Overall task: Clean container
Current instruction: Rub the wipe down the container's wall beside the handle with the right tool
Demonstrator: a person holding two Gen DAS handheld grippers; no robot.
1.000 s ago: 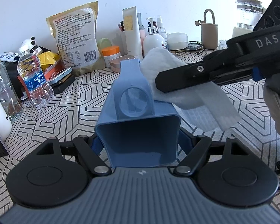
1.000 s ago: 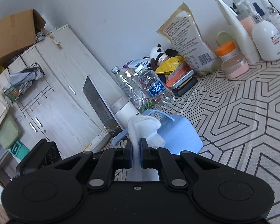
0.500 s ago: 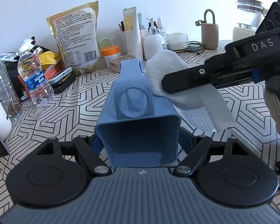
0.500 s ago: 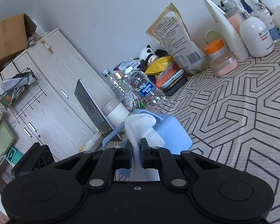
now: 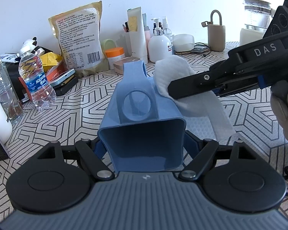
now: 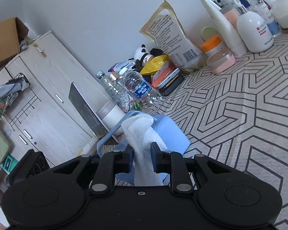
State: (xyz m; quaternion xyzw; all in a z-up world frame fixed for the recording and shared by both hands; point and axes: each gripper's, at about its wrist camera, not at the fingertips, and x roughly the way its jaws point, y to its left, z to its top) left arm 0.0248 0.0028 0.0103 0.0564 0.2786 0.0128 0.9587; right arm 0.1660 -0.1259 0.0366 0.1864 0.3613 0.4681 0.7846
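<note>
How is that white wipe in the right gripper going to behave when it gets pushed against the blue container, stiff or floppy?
Probably floppy: the white wipe sags in a loose tail below the right gripper. It looks thin and light, bunched where it meets the blue container, so it should crumple and mould to the wall rather than push back.

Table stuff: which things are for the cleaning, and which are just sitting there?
For the cleaning:
blue container, held by the left gripper
white wipe, pinched in the right gripper

Just sitting there:
water bottle
food bag
white pump bottle
orange-lidded jar
</note>
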